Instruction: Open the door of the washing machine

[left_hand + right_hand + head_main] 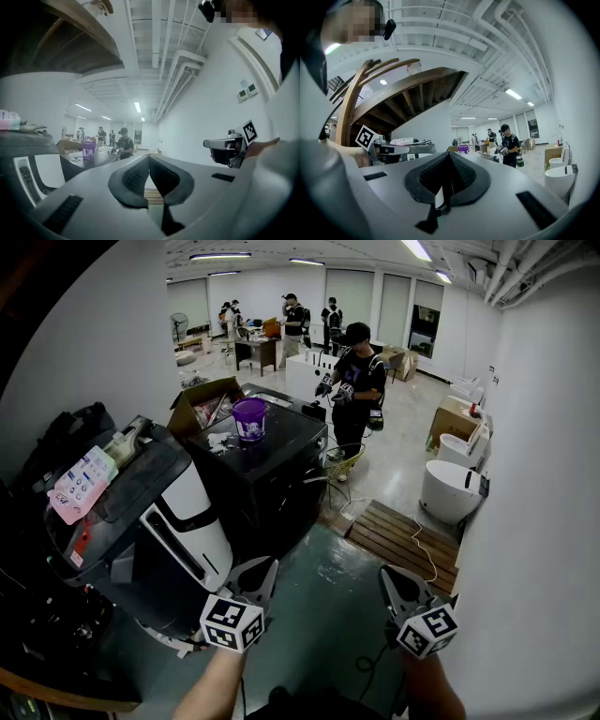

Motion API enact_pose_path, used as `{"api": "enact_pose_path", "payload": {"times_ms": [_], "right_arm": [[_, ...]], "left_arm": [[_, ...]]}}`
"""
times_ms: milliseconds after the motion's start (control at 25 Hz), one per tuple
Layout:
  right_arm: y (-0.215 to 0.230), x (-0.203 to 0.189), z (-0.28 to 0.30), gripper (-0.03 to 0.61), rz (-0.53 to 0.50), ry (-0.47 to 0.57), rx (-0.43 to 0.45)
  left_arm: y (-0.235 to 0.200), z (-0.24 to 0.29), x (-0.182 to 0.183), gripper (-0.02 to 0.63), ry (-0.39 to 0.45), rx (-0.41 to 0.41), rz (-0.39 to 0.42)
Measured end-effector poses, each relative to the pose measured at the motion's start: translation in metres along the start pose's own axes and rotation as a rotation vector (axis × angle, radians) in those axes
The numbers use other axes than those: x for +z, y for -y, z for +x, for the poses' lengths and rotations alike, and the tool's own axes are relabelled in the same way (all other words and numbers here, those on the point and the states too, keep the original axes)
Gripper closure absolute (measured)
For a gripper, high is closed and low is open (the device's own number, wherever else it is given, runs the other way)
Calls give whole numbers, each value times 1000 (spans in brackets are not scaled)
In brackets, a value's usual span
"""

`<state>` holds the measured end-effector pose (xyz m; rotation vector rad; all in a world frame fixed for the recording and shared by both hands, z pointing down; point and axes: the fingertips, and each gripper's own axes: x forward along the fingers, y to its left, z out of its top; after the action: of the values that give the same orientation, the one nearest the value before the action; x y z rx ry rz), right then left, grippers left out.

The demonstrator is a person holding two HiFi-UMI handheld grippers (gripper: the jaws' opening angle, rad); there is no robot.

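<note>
Status at inspection: approach only, nothing touched. Your left hand-held gripper (266, 570) has its jaws pressed together with nothing between the pads. Its own view shows the pads meeting along a closed seam. Your right hand-held gripper (388, 579) is likewise pressed together and empty. You hold both level and low over the green floor (328, 601), pointing into the room rather than at any handle. I judge that a carrying posture, not a reach.

Washing machine (178, 535): white-fronted with a dark top, standing on the floor along the left wall, just left of your left hand-held gripper. A pink packet (80, 486) lies on its top toward the wall-side edge. No view shows where the door catch sits, and no gap is visible, so I judge the door not yet opened.

Adjacent items: a black appliance (272, 470) stands directly behind the machine and carries a purple bucket (249, 418) near its far edge. An open cardboard box (202, 404) sits by its far left corner. A person in black (354, 381) stands well apart, farther down the room, and does not crowd your work.

Next move, as judged: the left hand-held gripper is the nearer, so turn it toward the machine and spread its jaws before meeting the door. Risk: if the door is the top panel, the loose items on it may slide.
</note>
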<state>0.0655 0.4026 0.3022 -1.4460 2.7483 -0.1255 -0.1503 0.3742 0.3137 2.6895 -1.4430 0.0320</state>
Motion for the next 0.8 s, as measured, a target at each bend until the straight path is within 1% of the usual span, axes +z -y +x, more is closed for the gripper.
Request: {"api": "enact_pose_path", "payload": {"times_ms": [320,480,640,800], "right_arm": [[8,1,1,563,7,-10,4],[14,0,-1,563,22,-12,-11],[17,-1,-5,563,50,-14,-7],[20,-3,-8,563,54,-24,-16]], "left_arm": [[7,9,-6,595,-30,12,23],[4,10,-8,595,-42,35,30],[3,9,-6,594,-25,52,38],[4,7,-1,592,-2,46,31]]}}
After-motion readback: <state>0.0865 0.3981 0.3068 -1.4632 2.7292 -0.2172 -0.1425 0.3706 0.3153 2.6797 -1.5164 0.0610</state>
